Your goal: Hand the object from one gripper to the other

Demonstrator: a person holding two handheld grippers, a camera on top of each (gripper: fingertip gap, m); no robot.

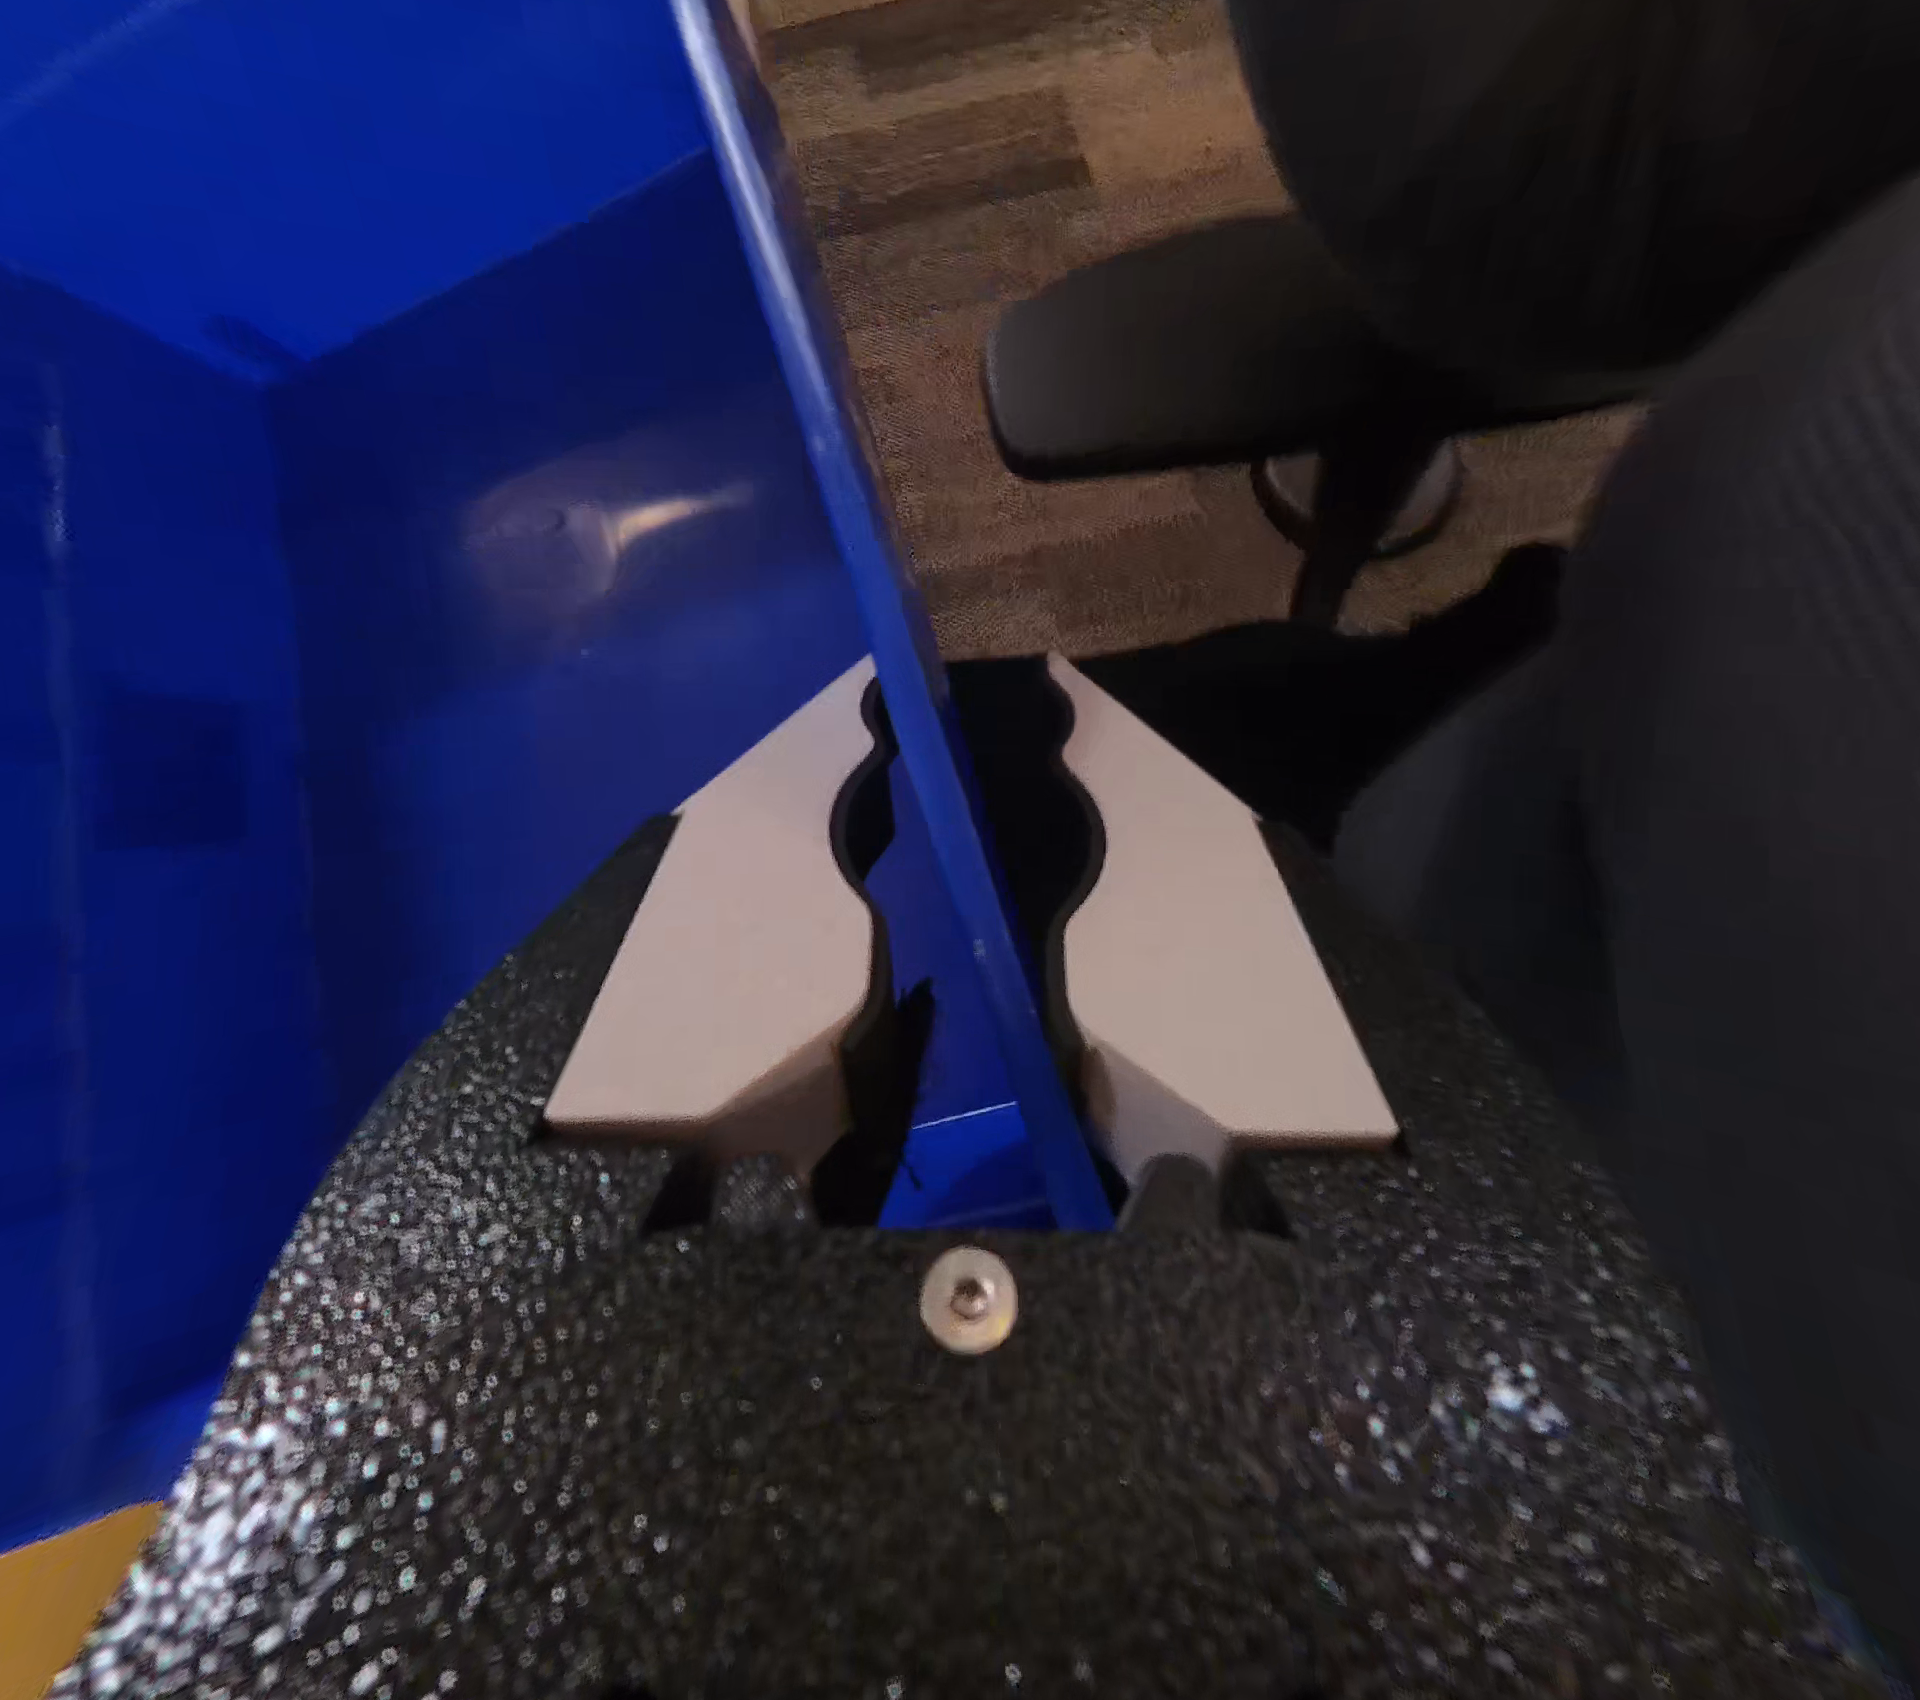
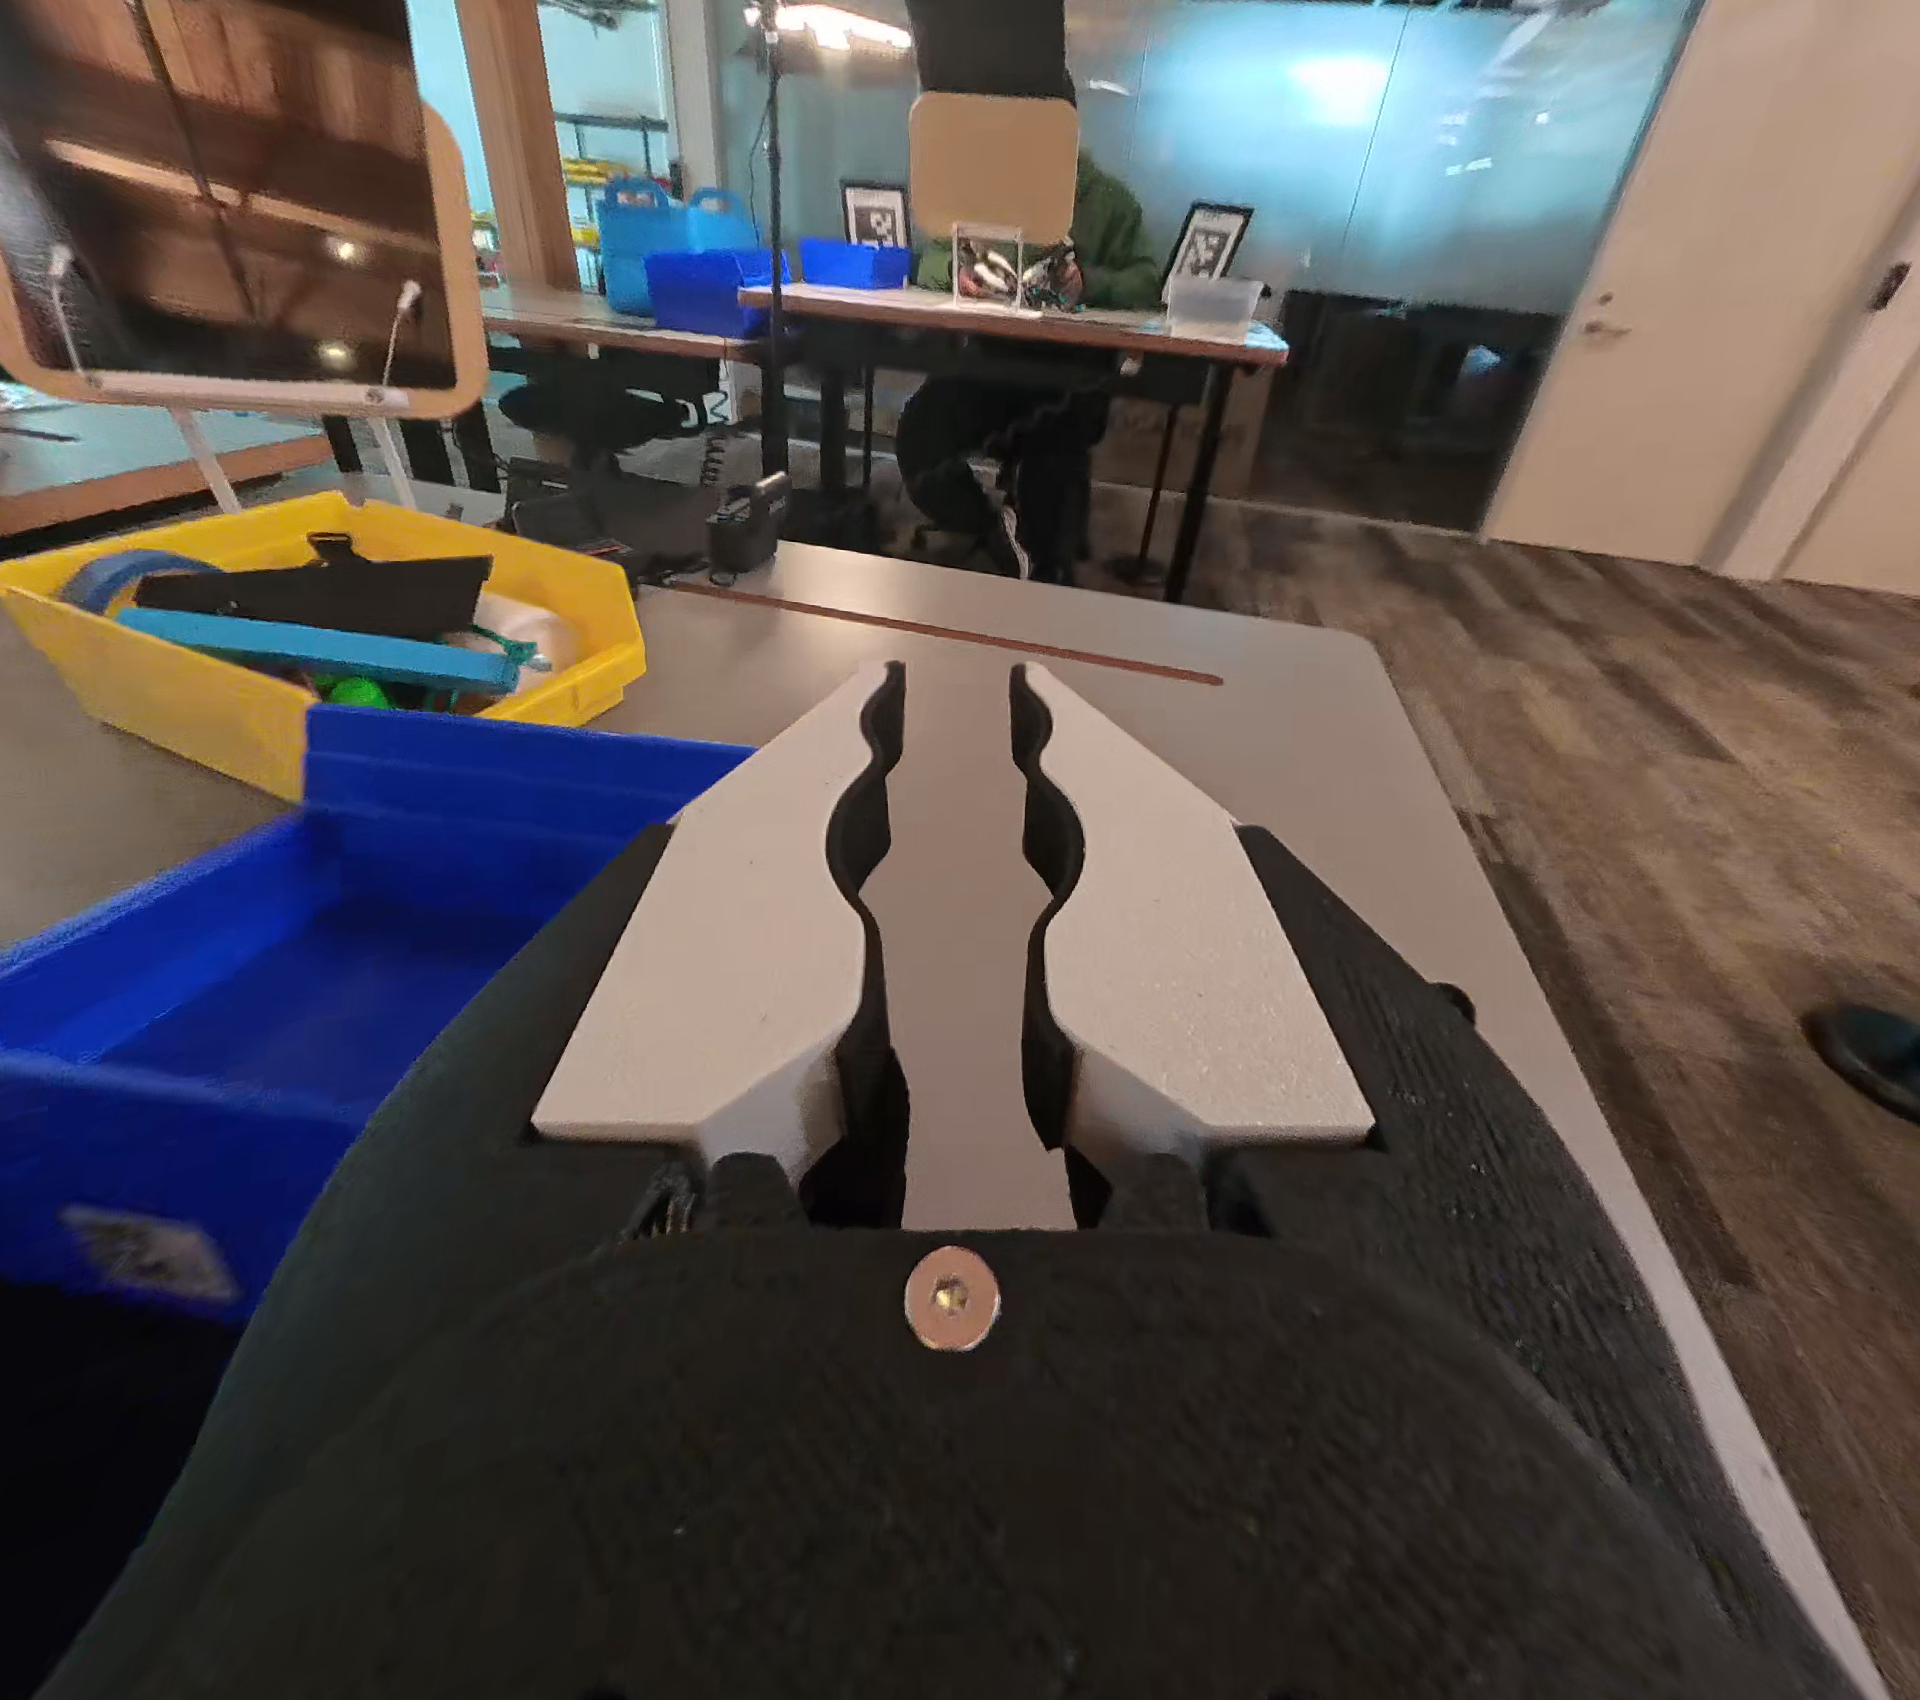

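Blue bin wall stands between the left gripper's [image 1: 961, 684] parted fingers.
Bin [image 1: 364, 362] rim runs lower centre to upper centre; contact unclear. Right gripper [image 2: 956, 679] spread, holding nothing.

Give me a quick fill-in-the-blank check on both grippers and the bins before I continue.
1. The rim of the blue bin runs between the fingers of the ____ gripper.
2. The right gripper holds ____ between its fingers.
3. Past the blue bin, the table carries a ____ bin full of small items.
4. The right gripper hangs over the bare ____.

Missing words: left; nothing; yellow; table
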